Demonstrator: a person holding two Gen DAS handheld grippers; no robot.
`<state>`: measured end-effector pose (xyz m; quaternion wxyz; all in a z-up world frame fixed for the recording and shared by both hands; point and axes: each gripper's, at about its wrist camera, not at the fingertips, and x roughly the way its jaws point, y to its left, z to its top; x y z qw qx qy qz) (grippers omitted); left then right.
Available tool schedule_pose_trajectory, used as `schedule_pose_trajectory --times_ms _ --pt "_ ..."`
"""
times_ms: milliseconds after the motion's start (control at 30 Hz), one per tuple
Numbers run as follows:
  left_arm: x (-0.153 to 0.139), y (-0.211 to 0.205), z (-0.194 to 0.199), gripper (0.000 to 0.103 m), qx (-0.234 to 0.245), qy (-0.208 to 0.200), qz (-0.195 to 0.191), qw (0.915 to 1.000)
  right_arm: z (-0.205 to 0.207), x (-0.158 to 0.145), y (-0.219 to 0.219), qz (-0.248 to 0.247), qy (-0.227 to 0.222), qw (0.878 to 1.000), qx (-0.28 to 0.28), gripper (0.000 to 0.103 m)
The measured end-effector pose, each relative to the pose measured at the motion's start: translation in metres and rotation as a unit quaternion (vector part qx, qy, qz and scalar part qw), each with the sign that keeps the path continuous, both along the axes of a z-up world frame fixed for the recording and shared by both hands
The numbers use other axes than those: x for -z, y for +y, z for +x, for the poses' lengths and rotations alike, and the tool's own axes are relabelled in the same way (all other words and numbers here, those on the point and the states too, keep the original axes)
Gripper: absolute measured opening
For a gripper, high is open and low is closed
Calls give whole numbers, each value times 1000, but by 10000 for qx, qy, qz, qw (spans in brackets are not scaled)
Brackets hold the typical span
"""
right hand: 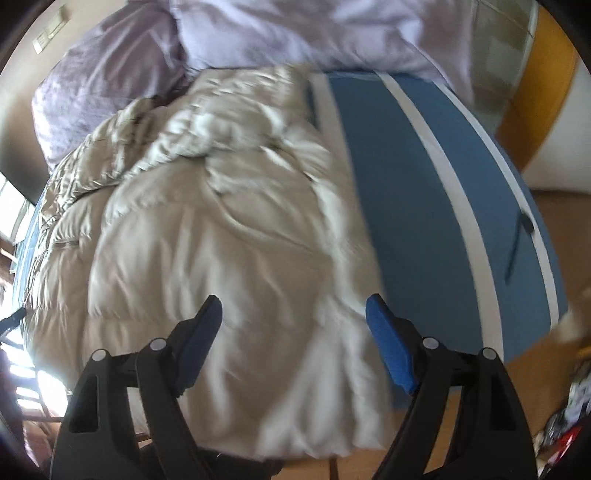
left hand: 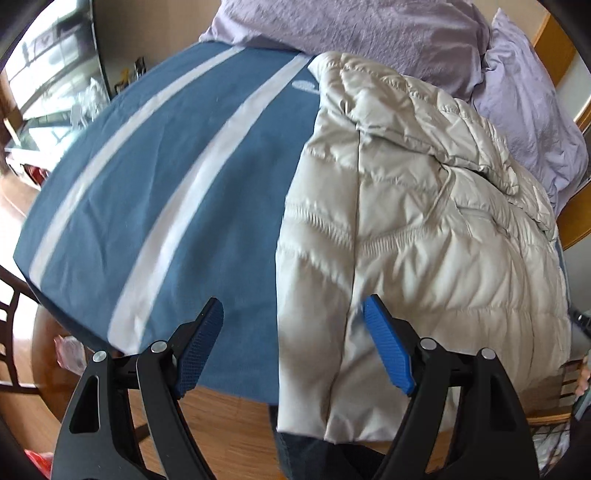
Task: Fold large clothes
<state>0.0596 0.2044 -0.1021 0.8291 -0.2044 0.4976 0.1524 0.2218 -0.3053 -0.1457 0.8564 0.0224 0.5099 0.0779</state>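
A beige quilted jacket (left hand: 424, 221) lies on a blue white-striped sheet (left hand: 155, 192) covering a bed (lilac bedding (left hand: 369, 33) bunched behind it). The left claw (left hand: 293, 314) and right claw (right hand: 293, 314) both hover above it, spread wide, grasping nothing.

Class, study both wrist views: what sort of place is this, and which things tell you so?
Probably a bedroom at home. A bed with a blue striped sheet, lilac pillows at its head, and a beige puffer jacket spread on it, with wooden flooring below.
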Motion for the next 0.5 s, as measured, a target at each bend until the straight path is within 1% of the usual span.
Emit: schedule_pose_trajectory --times_ms 167,333,433,467,500 --pt "7 -7 -4 79 8 -46 -208 9998 -12 22 -28 238 302 9991 201 80" --pt "15 -14 0 79 -32 -24 -304 9995 -16 33 -37 442 415 9979 229 80" --pt "15 -20 4 75 0 -29 -281 9996 -17 38 -36 515 465 9975 126 80" --pt "14 -21 4 73 13 -32 -291 9996 -16 39 -35 533 491 9973 95 79" --pt "14 -22 5 70 34 -44 -310 9995 -15 40 -33 555 506 9972 68 74"
